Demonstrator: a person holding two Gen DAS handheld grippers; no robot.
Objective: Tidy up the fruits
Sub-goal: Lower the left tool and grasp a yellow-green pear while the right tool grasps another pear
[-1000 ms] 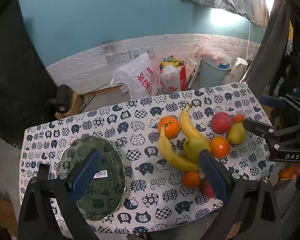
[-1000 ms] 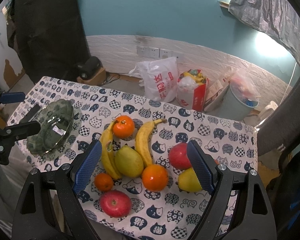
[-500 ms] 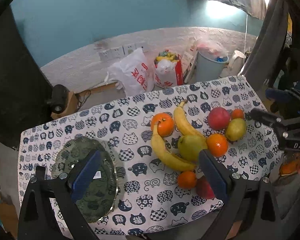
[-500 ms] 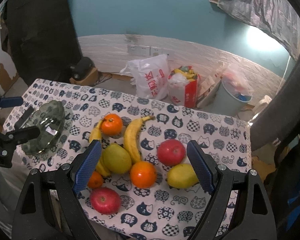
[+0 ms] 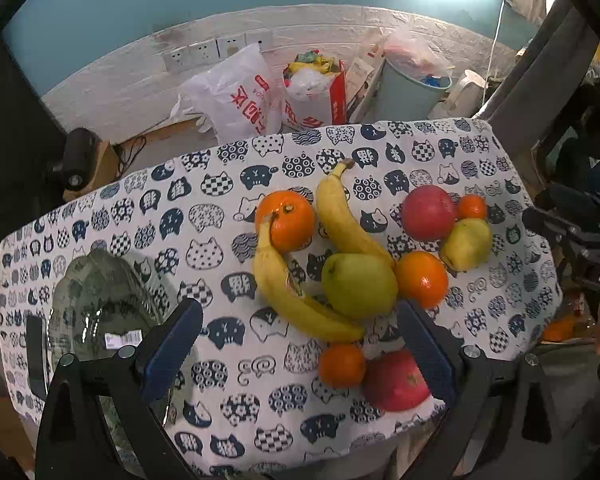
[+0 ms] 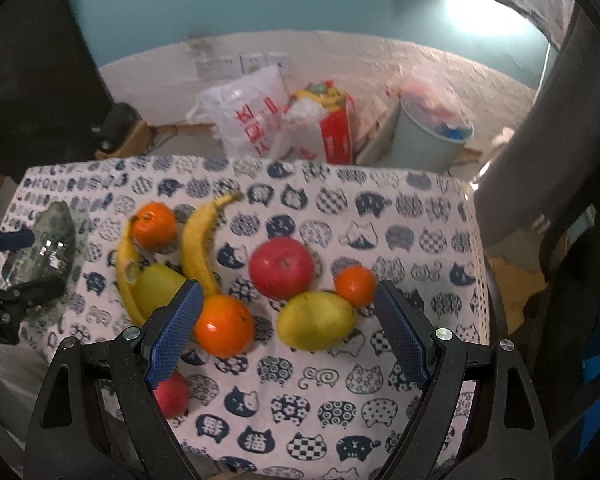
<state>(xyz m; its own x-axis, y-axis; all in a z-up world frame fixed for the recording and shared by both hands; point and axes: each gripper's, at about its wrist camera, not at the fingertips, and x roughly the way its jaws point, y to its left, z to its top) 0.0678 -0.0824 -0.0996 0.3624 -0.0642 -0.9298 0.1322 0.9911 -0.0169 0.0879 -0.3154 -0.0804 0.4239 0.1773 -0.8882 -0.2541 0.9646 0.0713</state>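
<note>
Fruit lies on the cat-print tablecloth (image 5: 220, 216): two bananas (image 5: 296, 292), a big orange (image 5: 286, 220), a green pear (image 5: 358, 286), another orange (image 5: 422, 278), red apples (image 5: 428, 212) (image 5: 394, 380), a yellow pear (image 5: 466, 244) and small tangerines (image 5: 342, 364). A green glass plate (image 5: 100, 304) sits at the left. My left gripper (image 5: 296, 344) is open and empty above the near edge. My right gripper (image 6: 286, 318) is open and empty, hovering over the orange (image 6: 224, 324) and yellow pear (image 6: 316, 320).
Behind the table, plastic bags (image 5: 236, 92), a red bag (image 5: 316, 92) and a pale bin (image 5: 412, 84) stand on the floor by the white wall. The right gripper shows at the right edge in the left wrist view (image 5: 580, 232).
Both grippers have moved lower and closer to the fruit. The right gripper has shifted to the right, toward the yellow pear and apple. Nothing was taken hold of.
</note>
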